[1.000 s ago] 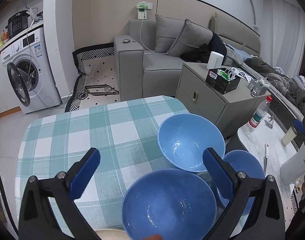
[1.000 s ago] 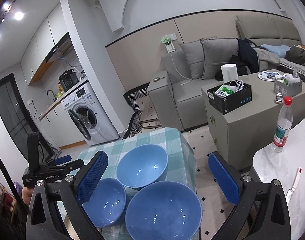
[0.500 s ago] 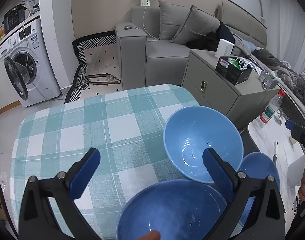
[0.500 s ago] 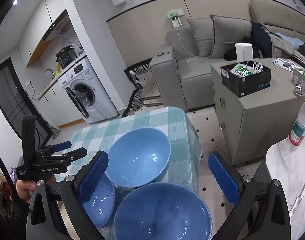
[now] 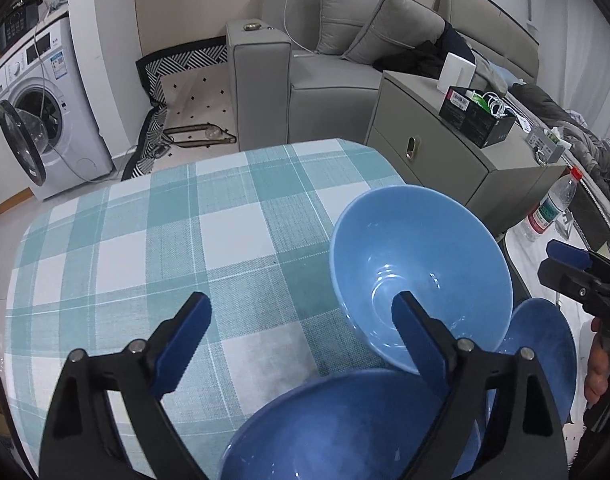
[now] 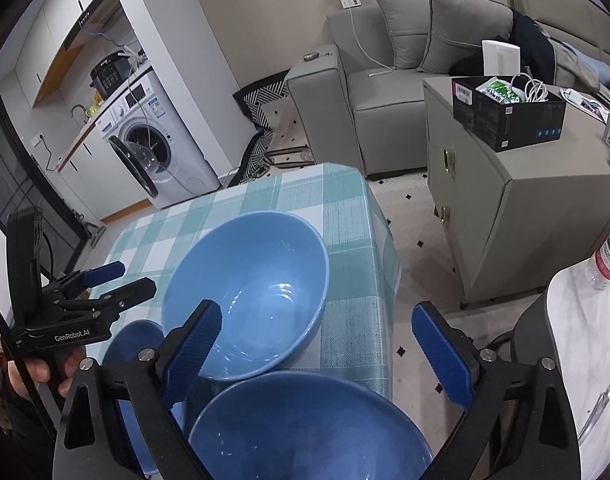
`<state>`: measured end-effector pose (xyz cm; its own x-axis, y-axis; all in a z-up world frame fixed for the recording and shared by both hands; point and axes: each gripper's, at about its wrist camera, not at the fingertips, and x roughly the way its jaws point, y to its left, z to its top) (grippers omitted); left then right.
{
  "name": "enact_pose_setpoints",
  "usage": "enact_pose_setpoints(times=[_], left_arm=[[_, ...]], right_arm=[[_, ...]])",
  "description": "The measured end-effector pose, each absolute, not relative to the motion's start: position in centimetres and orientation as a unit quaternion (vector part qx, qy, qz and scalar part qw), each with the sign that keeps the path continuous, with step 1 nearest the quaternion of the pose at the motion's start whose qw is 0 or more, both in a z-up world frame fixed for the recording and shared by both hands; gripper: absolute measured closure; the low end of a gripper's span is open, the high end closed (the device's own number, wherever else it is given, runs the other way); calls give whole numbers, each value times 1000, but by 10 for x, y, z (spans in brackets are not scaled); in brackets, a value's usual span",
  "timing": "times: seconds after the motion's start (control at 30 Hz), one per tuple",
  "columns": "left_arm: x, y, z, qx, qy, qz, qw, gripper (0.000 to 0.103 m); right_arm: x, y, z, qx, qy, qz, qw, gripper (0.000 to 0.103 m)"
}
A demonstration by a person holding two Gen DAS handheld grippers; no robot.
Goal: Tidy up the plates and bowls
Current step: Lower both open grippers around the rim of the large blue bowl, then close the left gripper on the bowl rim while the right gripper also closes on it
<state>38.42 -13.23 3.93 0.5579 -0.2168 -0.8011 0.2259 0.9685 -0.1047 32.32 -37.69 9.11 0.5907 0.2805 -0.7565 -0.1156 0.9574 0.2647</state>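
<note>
Three blue bowls stand close together on the teal checked tablecloth (image 5: 145, 248). My left gripper (image 5: 301, 320) hangs over the cloth with its jaws closing. Its right finger (image 5: 421, 336) is in front of the far bowl (image 5: 421, 264), and the nearest bowl (image 5: 345, 428) lies below the jaws; the pads press on nothing. The third bowl (image 5: 545, 352) sits to the right. My right gripper (image 6: 319, 344) is open above the far bowl (image 6: 257, 280) and the near bowl (image 6: 313, 432). A third bowl (image 6: 133, 340) shows at the left, beneath the left gripper (image 6: 125, 278).
The table's right edge (image 6: 385, 264) drops to the tiled floor. A grey cabinet (image 6: 505, 200) carries a black box (image 6: 509, 116). A grey sofa (image 5: 305, 60) and a washing machine (image 5: 37, 120) stand behind. A water bottle (image 5: 553, 208) stands on a white marble table (image 6: 585, 340).
Both grippers have come down and forward, so the bowls look larger and closer. The left jaws have narrowed a little. The bowls have not moved.
</note>
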Motion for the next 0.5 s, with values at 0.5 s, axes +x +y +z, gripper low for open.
enact_pose_setpoints(times=[0.5], left_arm=[[398,-149,11,7,488,-141,861,35]], right_arm=[[341,-367,64,82,478,125,865,32]])
